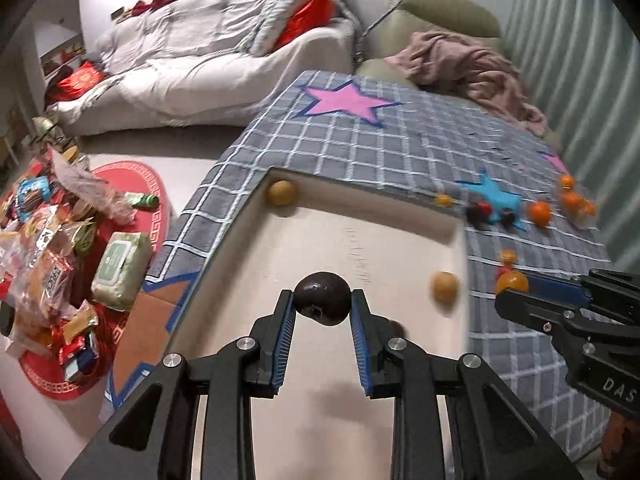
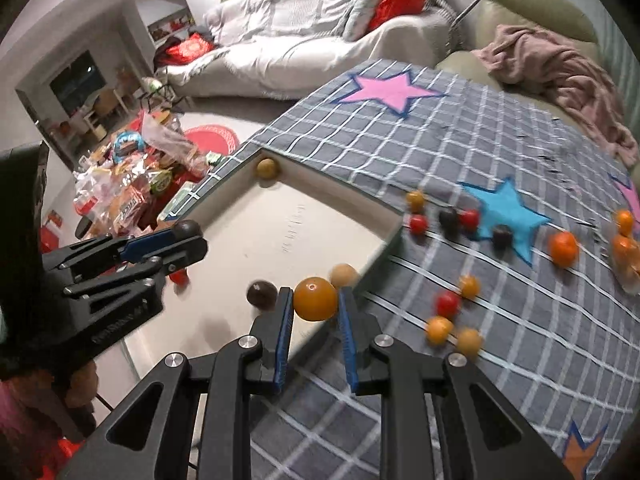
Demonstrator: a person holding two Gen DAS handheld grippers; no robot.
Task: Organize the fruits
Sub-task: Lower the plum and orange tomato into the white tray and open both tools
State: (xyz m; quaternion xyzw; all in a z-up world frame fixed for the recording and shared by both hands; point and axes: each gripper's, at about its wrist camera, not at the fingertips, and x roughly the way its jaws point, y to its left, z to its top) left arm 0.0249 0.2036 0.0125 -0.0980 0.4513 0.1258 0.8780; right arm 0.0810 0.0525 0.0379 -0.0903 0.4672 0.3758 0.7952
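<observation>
We see a dark round fruit [image 1: 322, 298] pinched in the left hand-held gripper [image 1: 323, 304] above the shallow white box [image 1: 328, 240], and a glossy orange fruit [image 2: 315, 298] pinched in the right hand-held gripper [image 2: 314, 305] at the box's edge. Small red, orange and dark fruits [image 2: 448, 304] lie scattered on the checked blanket [image 2: 500, 352].

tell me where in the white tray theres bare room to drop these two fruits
The middle of the white tray is bare, bordered by the tan fruit in its far corner and the dark fruit near the right gripper. The blanket right of the tray is crowded with scattered fruits around the blue star.
</observation>
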